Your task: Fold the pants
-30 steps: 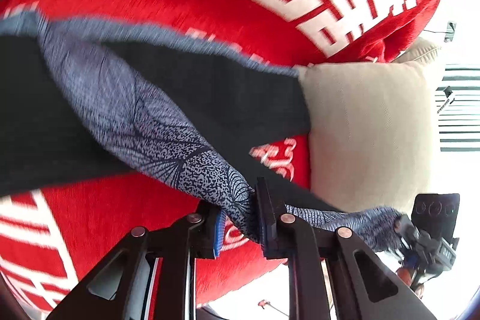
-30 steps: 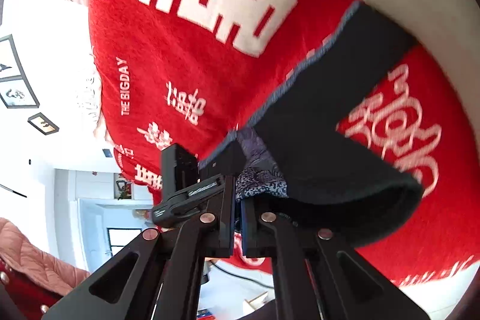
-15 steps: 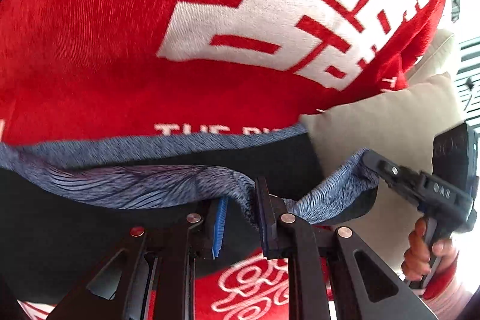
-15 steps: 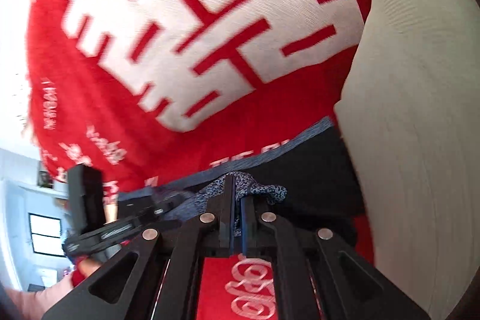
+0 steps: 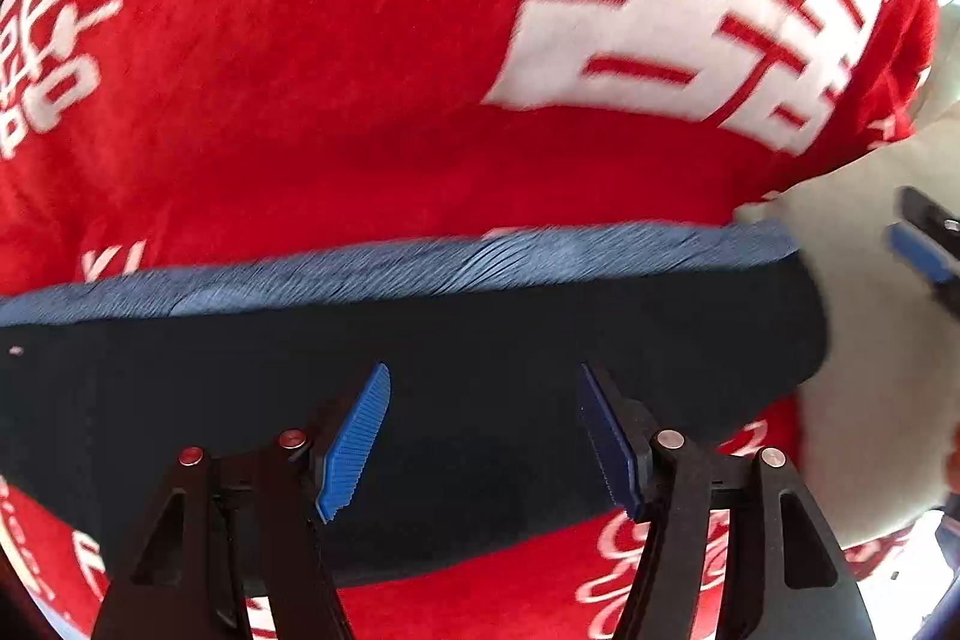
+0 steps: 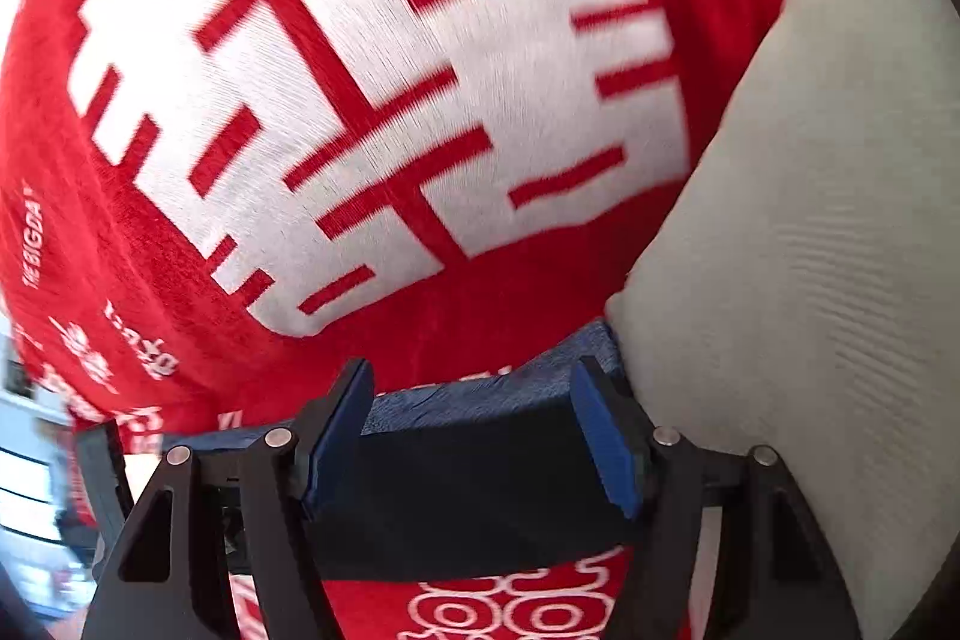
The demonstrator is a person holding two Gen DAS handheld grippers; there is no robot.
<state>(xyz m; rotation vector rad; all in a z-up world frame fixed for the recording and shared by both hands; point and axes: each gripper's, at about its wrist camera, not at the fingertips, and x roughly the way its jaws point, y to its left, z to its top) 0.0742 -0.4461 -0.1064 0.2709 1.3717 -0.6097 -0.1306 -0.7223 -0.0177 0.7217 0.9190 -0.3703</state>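
Both grippers have their fingers spread wide with nothing between them. The left gripper [image 5: 483, 439] hovers right over the pants [image 5: 480, 340], which lie flat as a dark navy band across the red blanket [image 5: 300, 69] with the big white character print, a blue patterned strip running along their far edge. The right end of the pants sits up against the beige pillow [image 5: 870, 340]. From the right wrist view, the right gripper [image 6: 471, 436] is over that same end of the pants [image 6: 468, 490], with the pillow [image 6: 810, 250] just beside it on the right and the blanket [image 6: 540, 328] stretching out ahead. Everything's a little motion-blurred.
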